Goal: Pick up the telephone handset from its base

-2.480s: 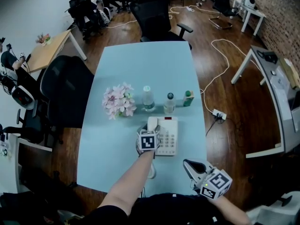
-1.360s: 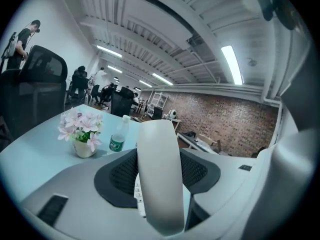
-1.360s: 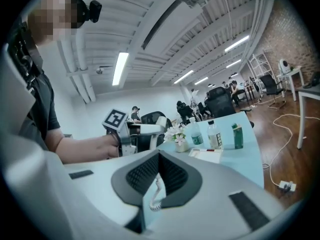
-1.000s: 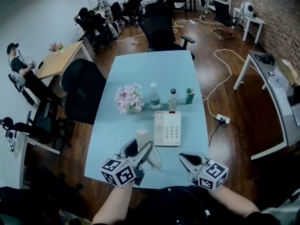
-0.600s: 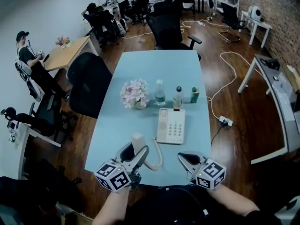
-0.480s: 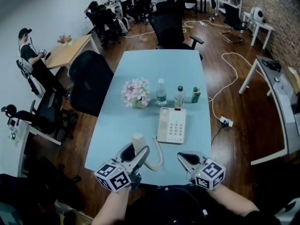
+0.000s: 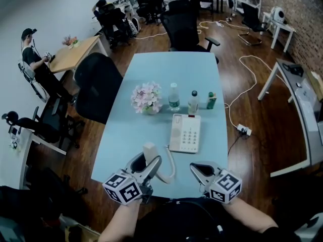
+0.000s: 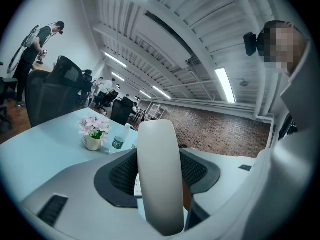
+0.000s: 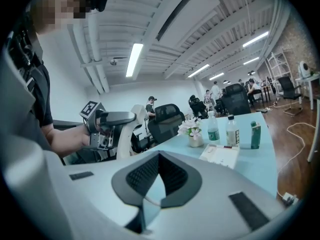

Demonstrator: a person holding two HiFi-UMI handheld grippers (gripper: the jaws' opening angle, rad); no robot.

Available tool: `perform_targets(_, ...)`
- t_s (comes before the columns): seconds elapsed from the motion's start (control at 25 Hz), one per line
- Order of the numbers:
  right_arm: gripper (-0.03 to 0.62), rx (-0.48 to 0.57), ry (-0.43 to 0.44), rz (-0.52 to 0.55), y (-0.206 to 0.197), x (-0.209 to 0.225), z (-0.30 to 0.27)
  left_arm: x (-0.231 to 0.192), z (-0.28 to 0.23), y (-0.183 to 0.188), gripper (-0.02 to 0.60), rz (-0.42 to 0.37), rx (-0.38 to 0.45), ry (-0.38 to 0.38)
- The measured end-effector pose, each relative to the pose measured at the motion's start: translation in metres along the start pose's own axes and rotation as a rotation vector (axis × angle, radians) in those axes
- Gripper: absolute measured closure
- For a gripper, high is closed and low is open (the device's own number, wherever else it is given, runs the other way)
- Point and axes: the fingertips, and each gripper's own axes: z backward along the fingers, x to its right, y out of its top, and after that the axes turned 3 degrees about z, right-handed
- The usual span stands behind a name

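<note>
- White handset (image 7: 149, 149) is standing roughly upright between the jaws of the left tool (image 7: 147, 160), clear of its base and over the near edge of the tabletop (image 7: 166, 74)
- The left tool's jaws are standing wide apart and pressing on the handset from both sides; in the left gripper view the dark ribbed pads are sitting against its flanks
- A pale cord (image 7: 173, 166) is curving from beside the handset up toward the base
- The base (image 7: 184, 133), white with a keypad, is lying flat on the pale blue tabletop, beyond the handset and a little to its right, well apart from it
- The right tool (image 7: 196, 167) is hovering by the tabletop's near right corner, beside the left tool, with its jaws meeting at the tips and gripping nothing
- Past the base, a row is standing across the tabletop: a pot of pink flowers (image 7: 147, 98), a clear bottle (image 7: 173, 96), a second clear bottle (image 7: 193, 102) and a small green bottle (image 7: 211, 101)
- A black office chair (image 7: 96, 87) is standing against the tabletop's left side
</note>
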Motion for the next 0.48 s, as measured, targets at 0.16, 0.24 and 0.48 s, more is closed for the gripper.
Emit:
perform_targets(0.16, 0.582, 0.005, -0.004, -0.009, -0.002, 0.001, 0.004, 0.001, -0.005, 0.002, 0.341, -0.01, -0.006, -0.004)
perform_targets(0.24, 0.582, 0.007, -0.005, -0.01, -0.002, 0.002, 0.005, 0.001, -0.007, 0.002, 0.341, -0.013, -0.009, -0.005)
perform_targets(0.48, 0.582, 0.012, -0.015, -0.013, -0.001, 0.004, 0.005, 0.003, -0.011, 0.001, 0.341, -0.023, -0.018, -0.007)
